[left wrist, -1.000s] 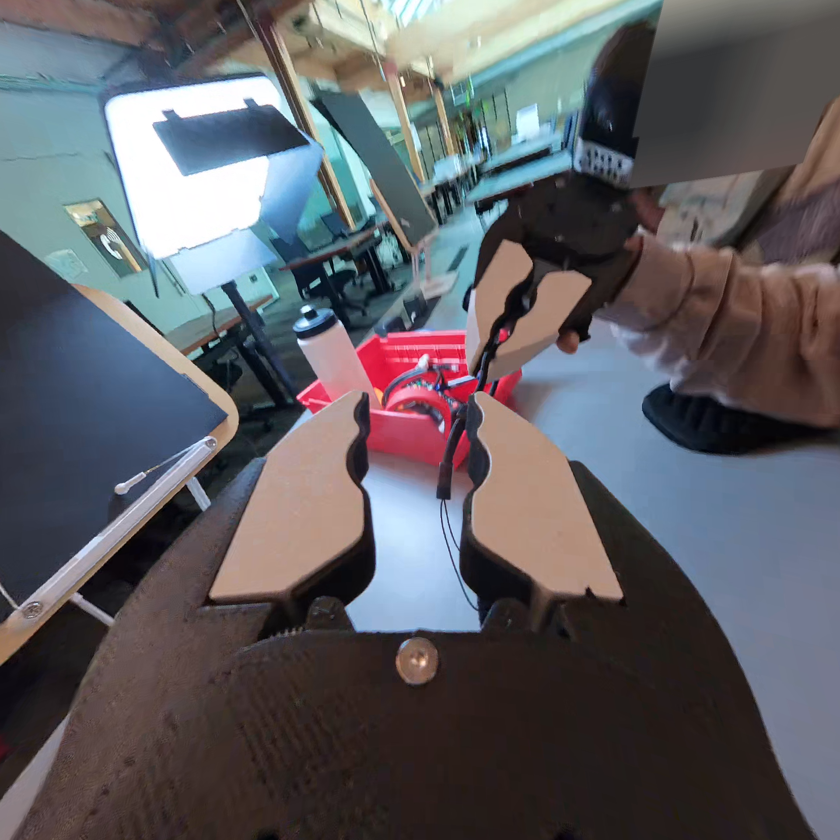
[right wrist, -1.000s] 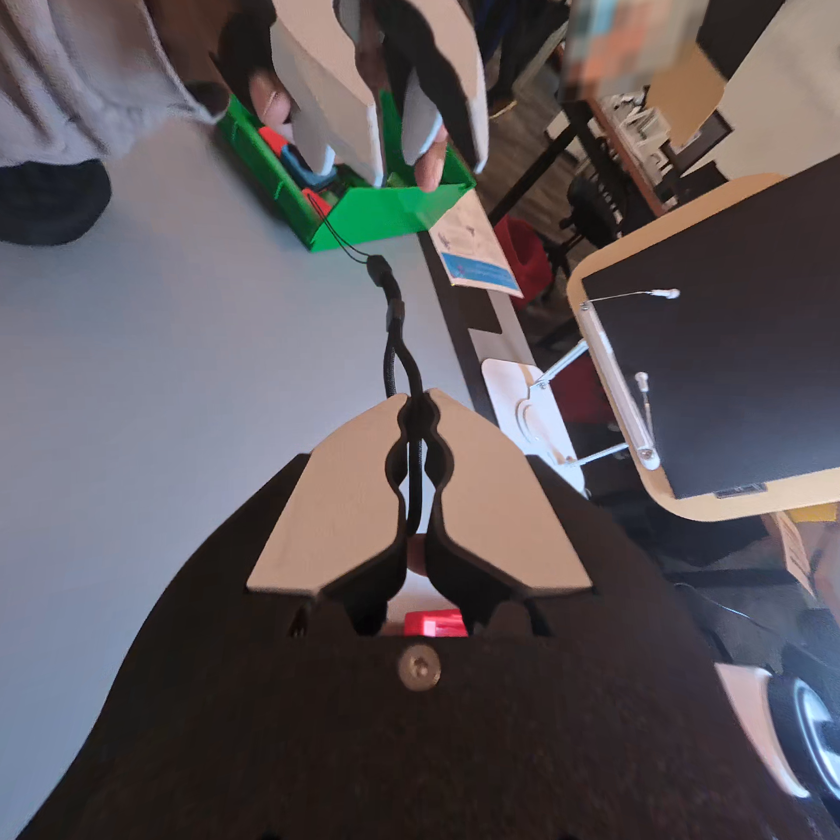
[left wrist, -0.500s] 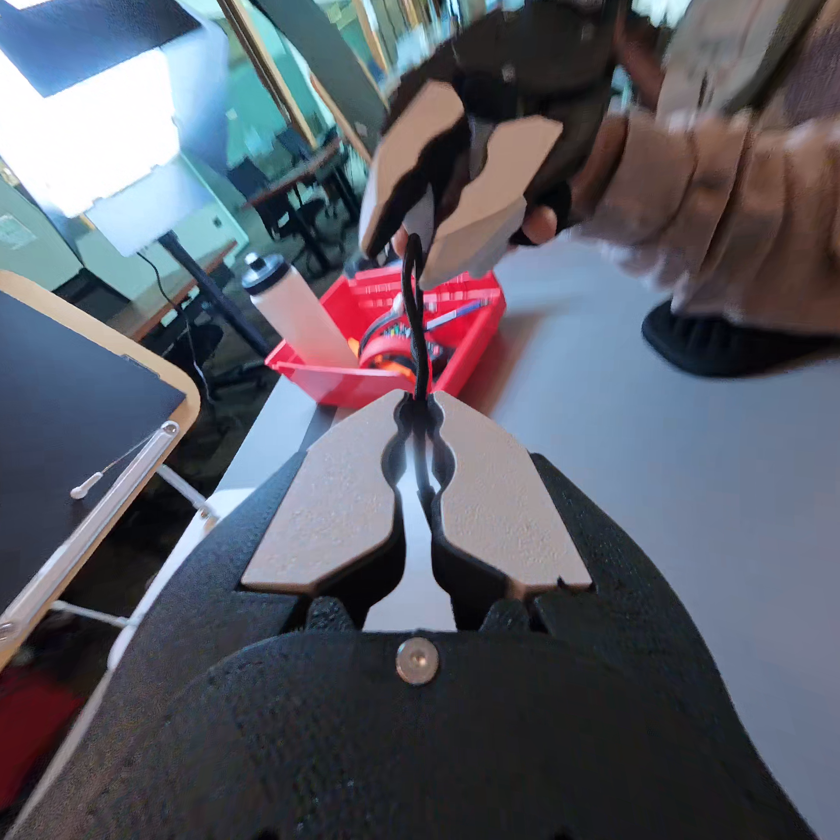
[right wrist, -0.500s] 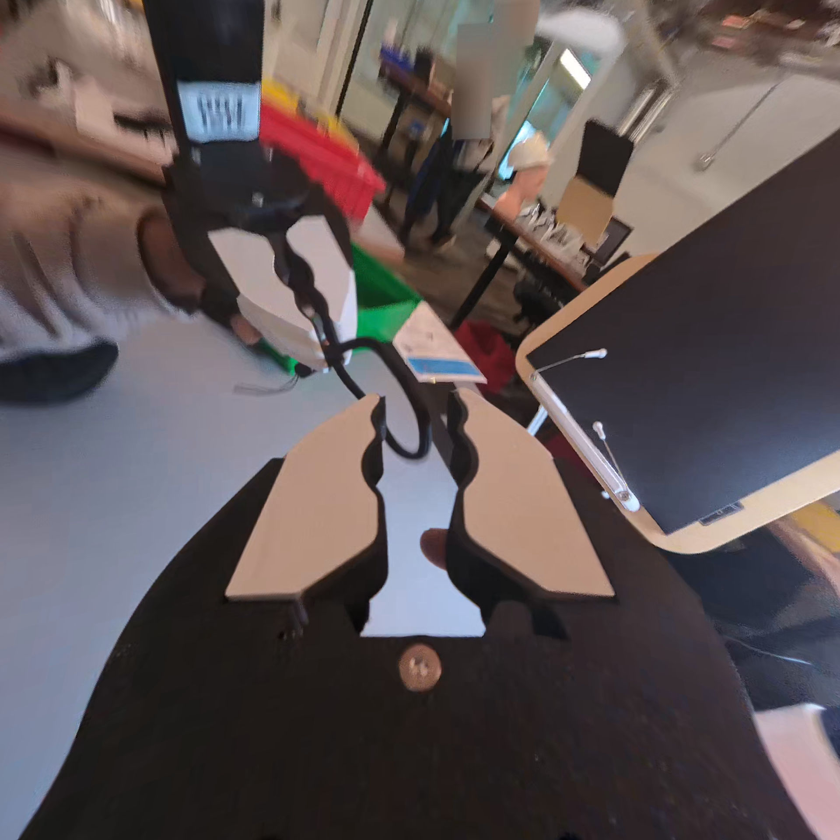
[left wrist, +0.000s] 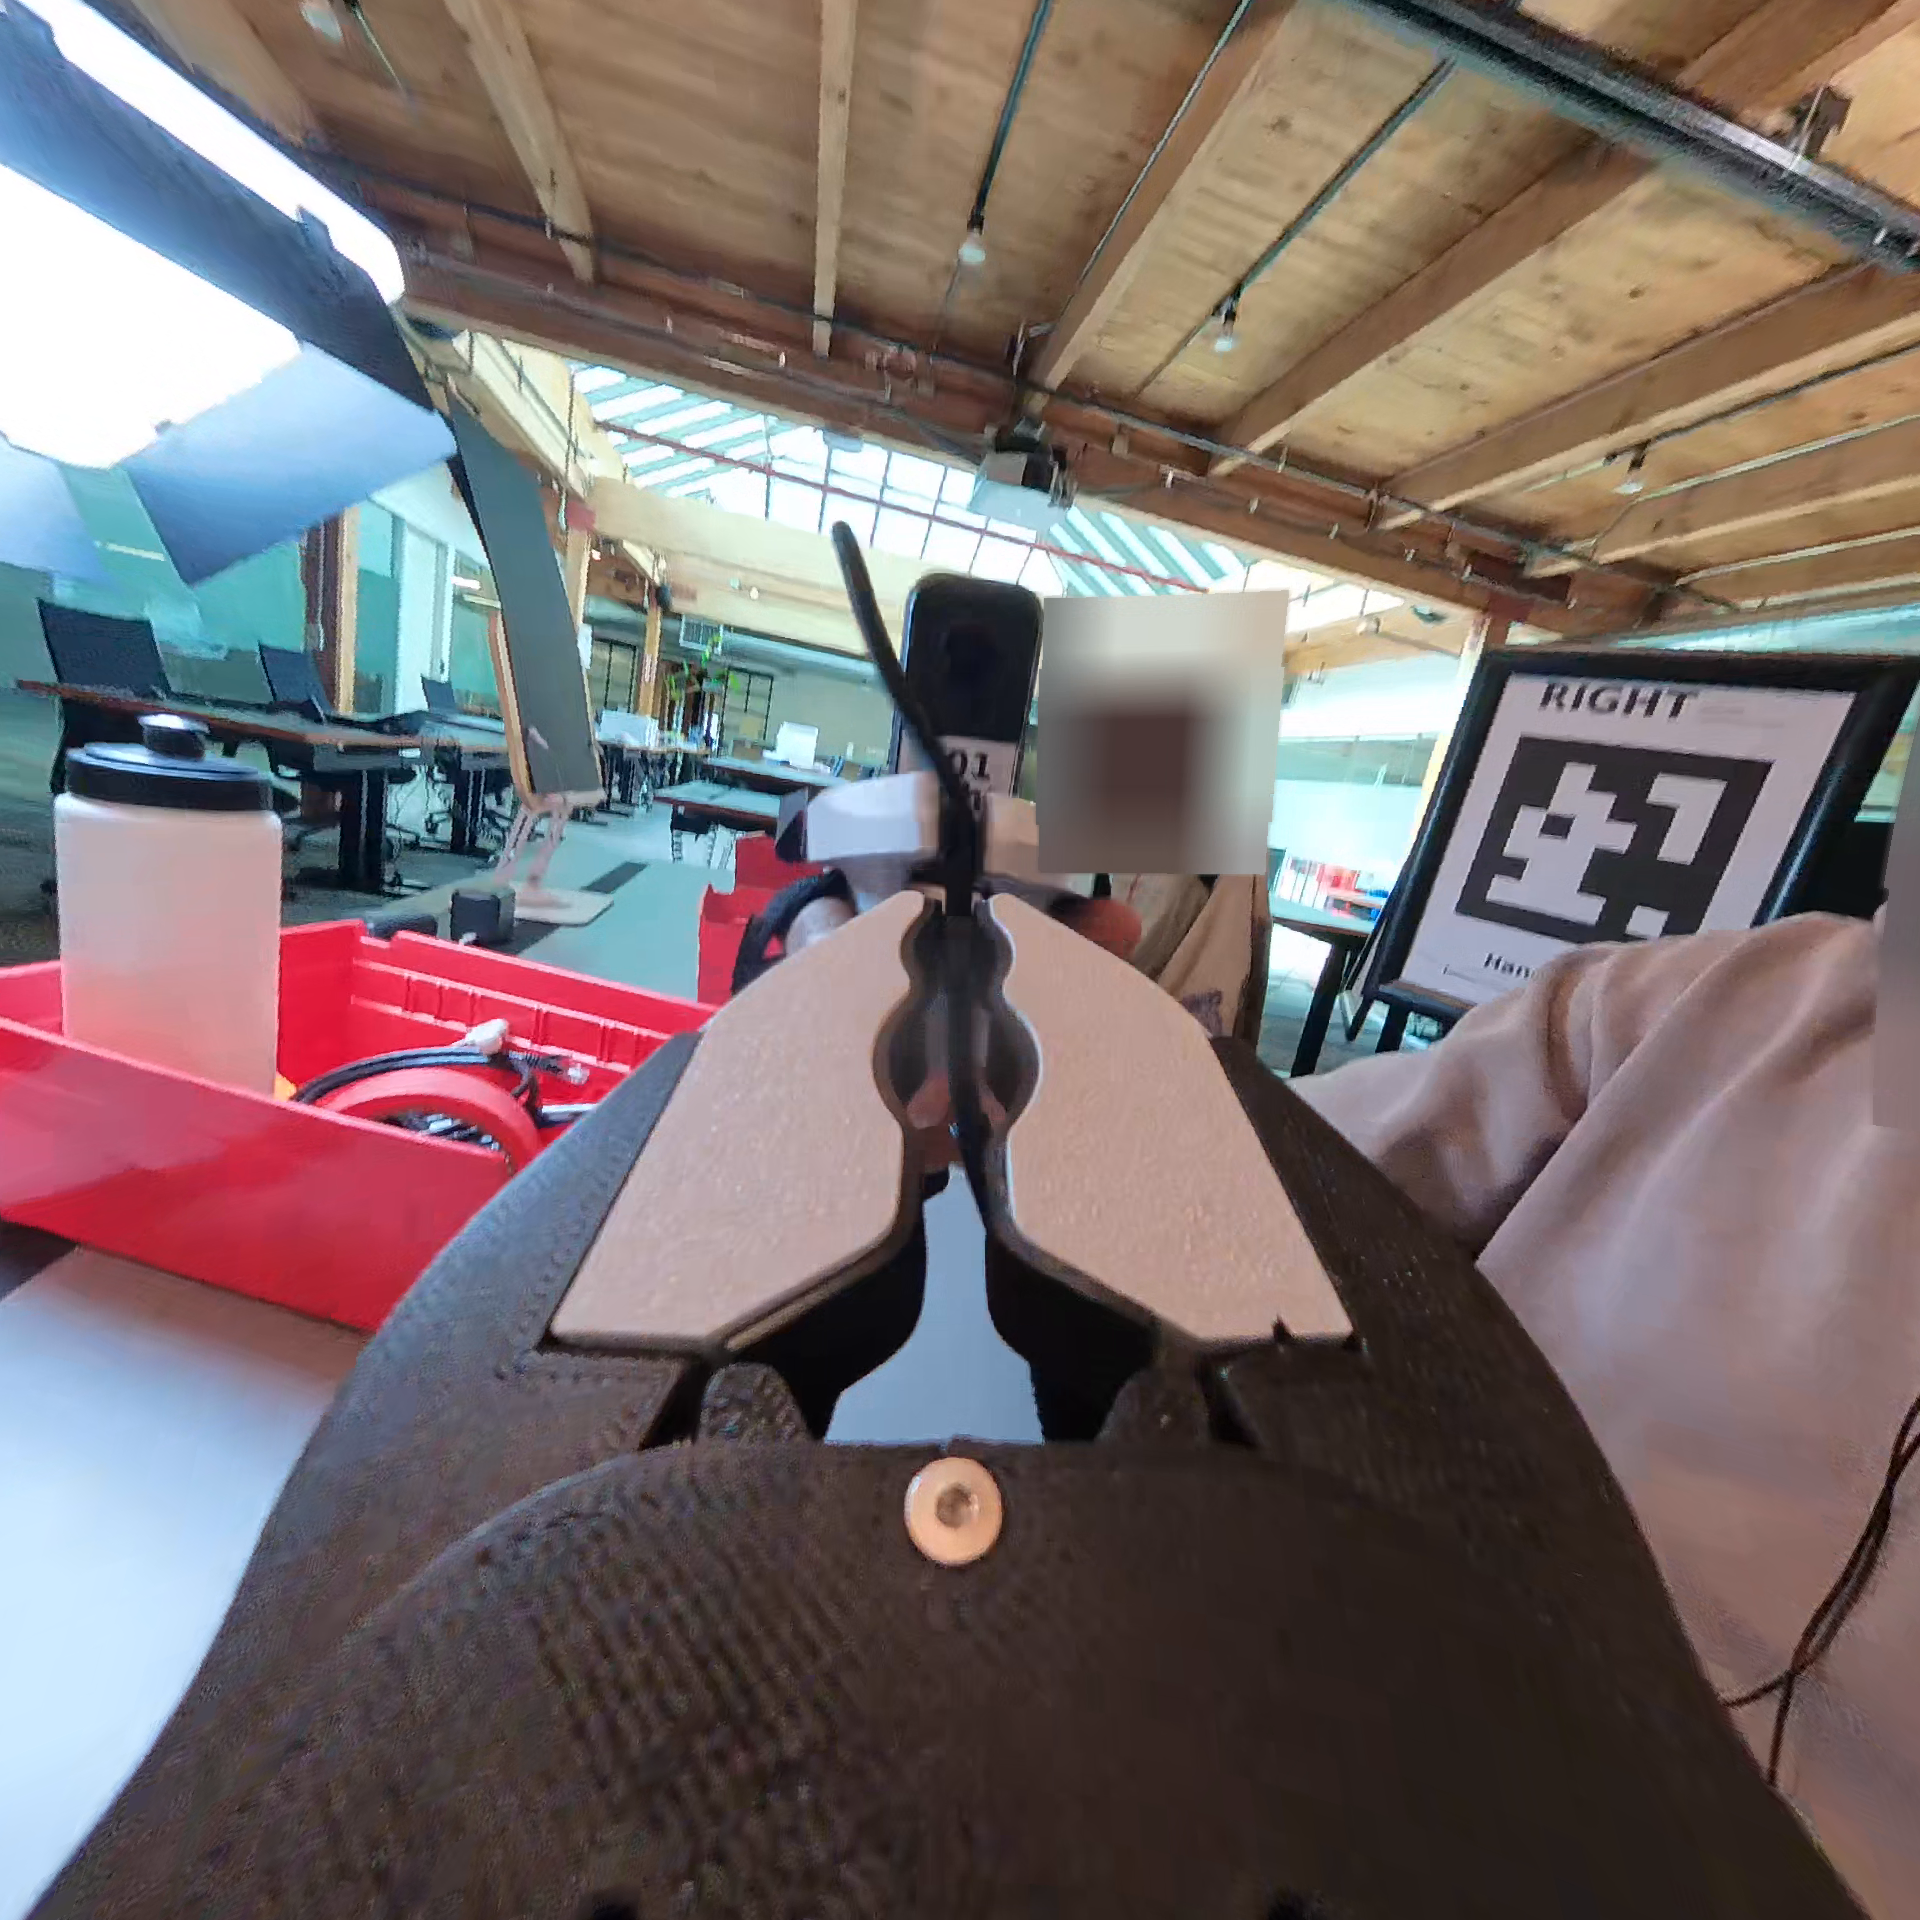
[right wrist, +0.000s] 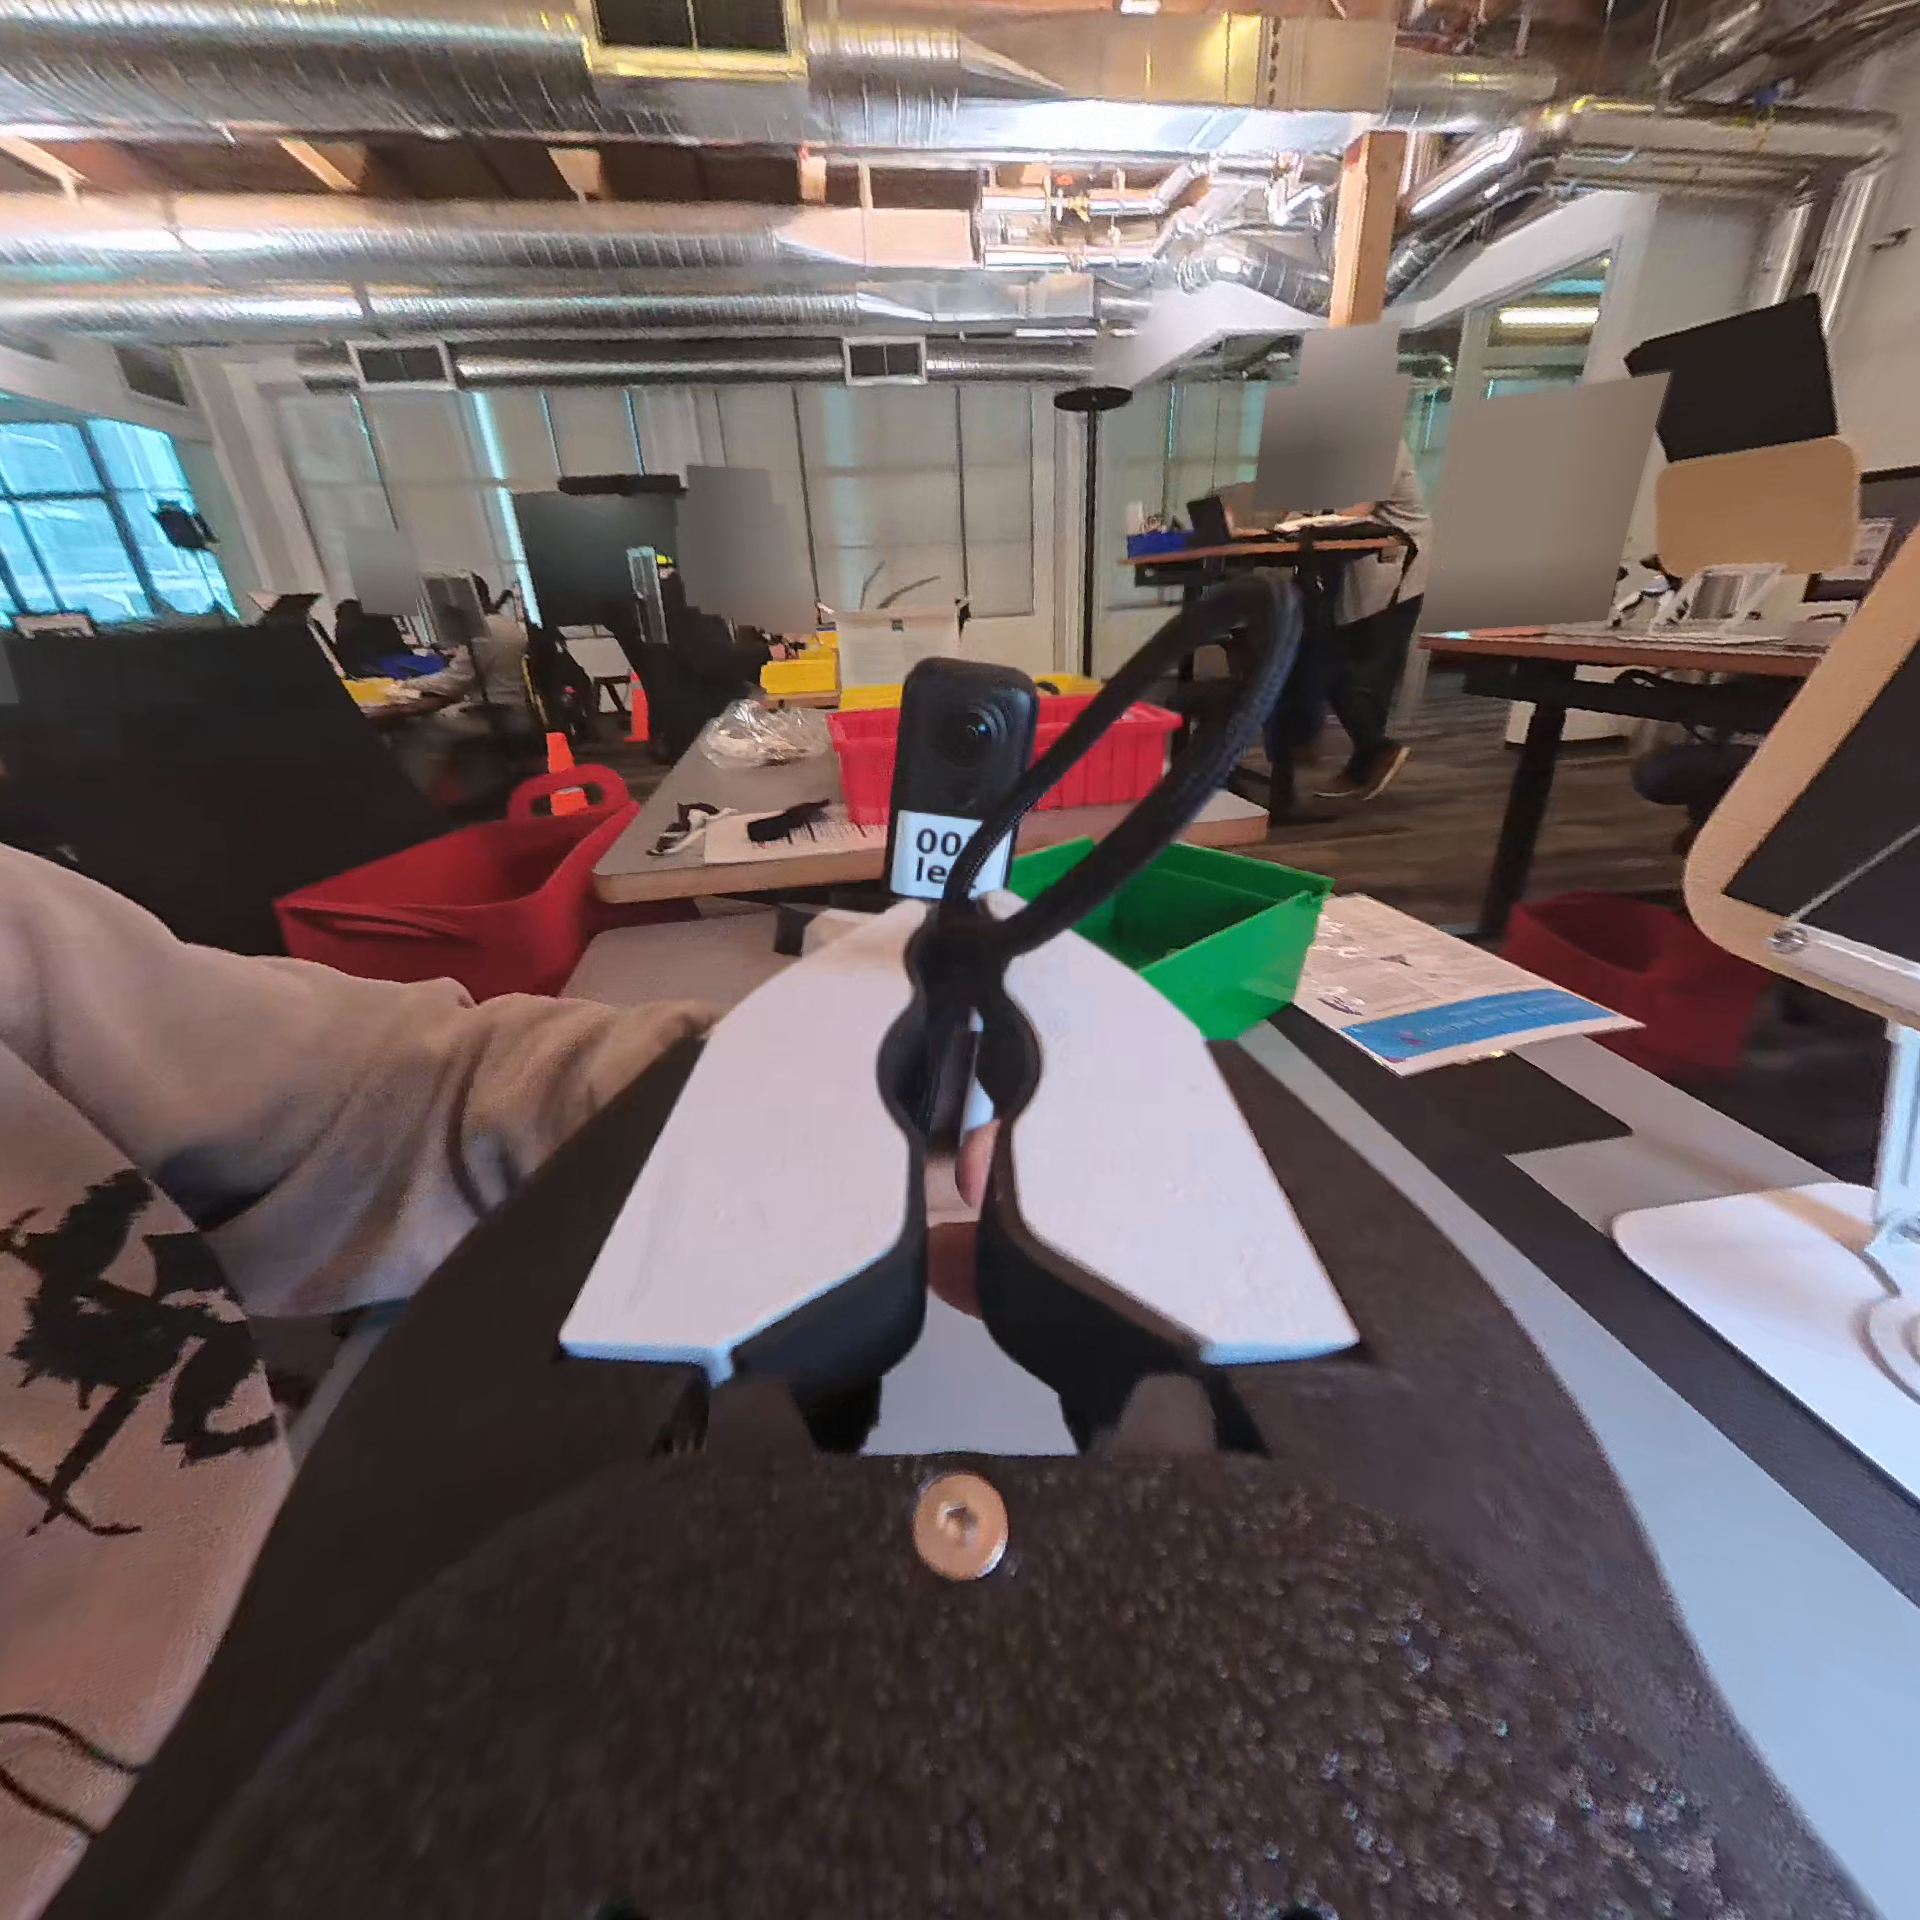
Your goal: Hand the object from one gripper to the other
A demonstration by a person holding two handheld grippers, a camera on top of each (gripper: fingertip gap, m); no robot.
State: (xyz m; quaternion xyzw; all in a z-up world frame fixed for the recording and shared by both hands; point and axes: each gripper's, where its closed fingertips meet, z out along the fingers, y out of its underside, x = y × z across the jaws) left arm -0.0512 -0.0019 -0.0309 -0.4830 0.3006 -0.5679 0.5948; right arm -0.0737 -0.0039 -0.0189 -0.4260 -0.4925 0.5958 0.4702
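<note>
- Black braided cord [right wrist: 1164, 790]: light and limp, arching in a loop; best pinched on its thicker stretch near the fingertips.
- Left gripper [left wrist: 954, 914]: closed on the cord, which runs up from between its tips.
- Right gripper [right wrist: 956, 914]: likewise clamped on the cord, tip to tip with the other.
- Red bin [left wrist: 208, 1174] and green bin [right wrist: 1226, 935]: on the table behind.

In the lower half of the frame, the left hand-held gripper [left wrist: 954, 914] has a rough, matt black printed-plastic body and grainy pale plates. The black cord [right wrist: 1164, 790] in the upper middle looks braided and matt. At left, the red bin [left wrist: 208, 1174] is glossy plastic. Right of centre, the green bin [right wrist: 1205, 935] is smooth plastic. The sleeve [left wrist: 1662, 1195] at right is soft beige cloth.
</note>
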